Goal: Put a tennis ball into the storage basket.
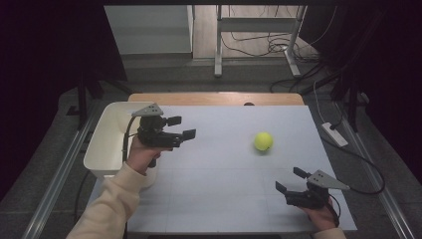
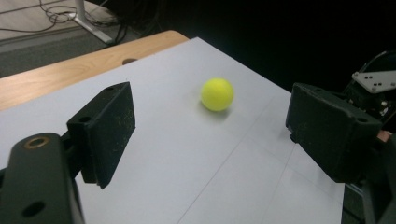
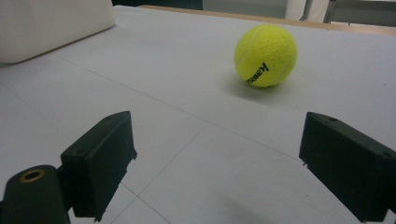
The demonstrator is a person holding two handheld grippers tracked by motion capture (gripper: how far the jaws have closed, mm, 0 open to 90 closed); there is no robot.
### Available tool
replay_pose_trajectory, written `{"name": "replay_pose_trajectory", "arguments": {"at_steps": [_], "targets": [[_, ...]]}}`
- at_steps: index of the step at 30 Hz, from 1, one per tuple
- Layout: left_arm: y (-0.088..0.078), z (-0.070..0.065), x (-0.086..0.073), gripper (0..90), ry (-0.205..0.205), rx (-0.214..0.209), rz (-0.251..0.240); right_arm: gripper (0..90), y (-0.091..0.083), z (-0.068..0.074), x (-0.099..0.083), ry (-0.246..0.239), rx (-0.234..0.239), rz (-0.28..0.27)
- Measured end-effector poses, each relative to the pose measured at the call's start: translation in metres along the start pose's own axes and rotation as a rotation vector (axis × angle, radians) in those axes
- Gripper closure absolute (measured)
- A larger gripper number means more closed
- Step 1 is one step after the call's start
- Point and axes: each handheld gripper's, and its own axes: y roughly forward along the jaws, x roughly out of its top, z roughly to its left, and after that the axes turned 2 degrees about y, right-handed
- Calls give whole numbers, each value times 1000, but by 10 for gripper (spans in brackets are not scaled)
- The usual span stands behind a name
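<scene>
High view: yellow felt tennis ball (image 1: 263,141) sits alone on the white tabletop sheet (image 1: 219,189), right of centre, touching neither gripper. Left gripper (image 1: 182,127) held above the sheet's left side, just beside the white rectangular plastic bin (image 1: 102,149) at the table's left edge, jaws pointing right toward the ball, well apart from it. Right gripper (image 1: 290,179) low at the near right corner, jaws aimed up-left, ball beyond them with a clear gap.

Left gripper view: both black jaws spread apart, nothing between them but bare sheet; ball (image 2: 217,94) lies farther out, framed in the gap. The other gripper's grey plate (image 2: 376,80) shows at the right edge.

Right gripper view: jaws wide apart, empty; ball (image 3: 265,56) ahead on the sheet, black lettering facing the camera. Bin wall (image 3: 51,25) at top left. Wooden table edge (image 1: 214,98) runs along the far side.
</scene>
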Motion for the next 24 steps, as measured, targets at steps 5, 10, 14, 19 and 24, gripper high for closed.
{"name": "replay_pose_trajectory", "arguments": {"at_steps": [5,10,14,19,24], "targets": [[9,-3,1,167,2,-16,6,106,2,0,1,8,5,-4],[16,-3,2,167,2,-19,20,107,4,-1,1,11,12,-3],[20,-6,2,166,13,-7,26,107,6,0,1,10,18,0],[31,-5,2,166,11,-24,38,107,7,-2,1,12,19,-1],[40,-9,1,166,29,-28,59,107,9,-2,1,9,20,5]]}}
